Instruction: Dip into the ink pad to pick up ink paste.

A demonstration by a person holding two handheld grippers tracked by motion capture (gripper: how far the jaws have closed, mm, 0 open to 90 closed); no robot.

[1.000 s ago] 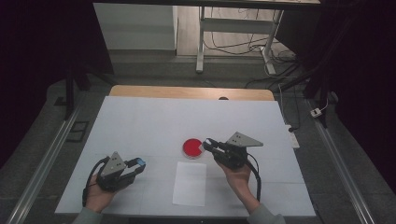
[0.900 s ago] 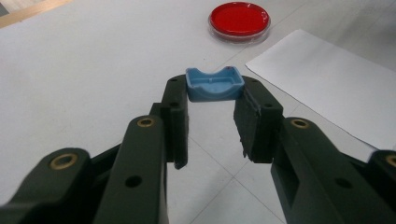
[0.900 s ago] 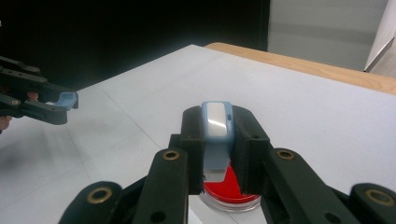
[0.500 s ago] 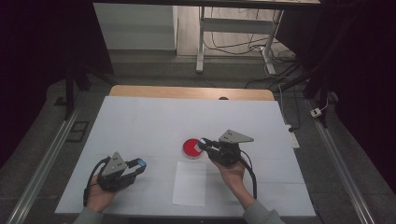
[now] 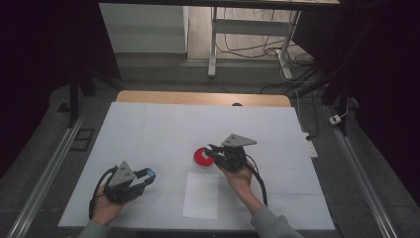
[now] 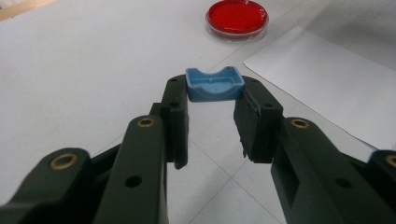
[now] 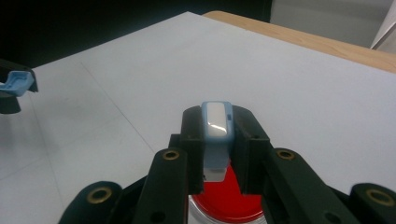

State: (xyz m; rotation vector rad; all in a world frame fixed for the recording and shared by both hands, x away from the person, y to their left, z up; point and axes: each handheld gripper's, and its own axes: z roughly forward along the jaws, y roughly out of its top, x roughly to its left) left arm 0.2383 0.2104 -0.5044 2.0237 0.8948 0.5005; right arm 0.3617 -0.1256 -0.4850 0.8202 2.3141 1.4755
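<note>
My left gripper [image 5: 147, 175] rests near the table's front left, shut on a small blue plastic piece [image 6: 215, 85] held across its fingertips [image 6: 176, 93]. The same blue piece [image 7: 16, 82] appears at the far left of the right gripper view. My right gripper [image 5: 211, 149] is shut on a narrow light-blue and white block [image 7: 215, 135] that stands upright between its pads. It hangs just over the near right edge of a round red dish [image 5: 201, 157], which lies on the white table cover [image 5: 148, 124]. The red dish [image 6: 237, 17] also lies ahead of the left jaws.
A white sheet of paper [image 5: 201, 195] lies flat in front of the dish, between my two hands. A wooden table edge [image 5: 198, 98] runs along the far side. Cables and metal stand legs [image 5: 214, 44] are on the floor beyond.
My right gripper has moved left and slightly down with the light-blue block, so its tips now reach over the red dish. The left gripper has stayed put.
</note>
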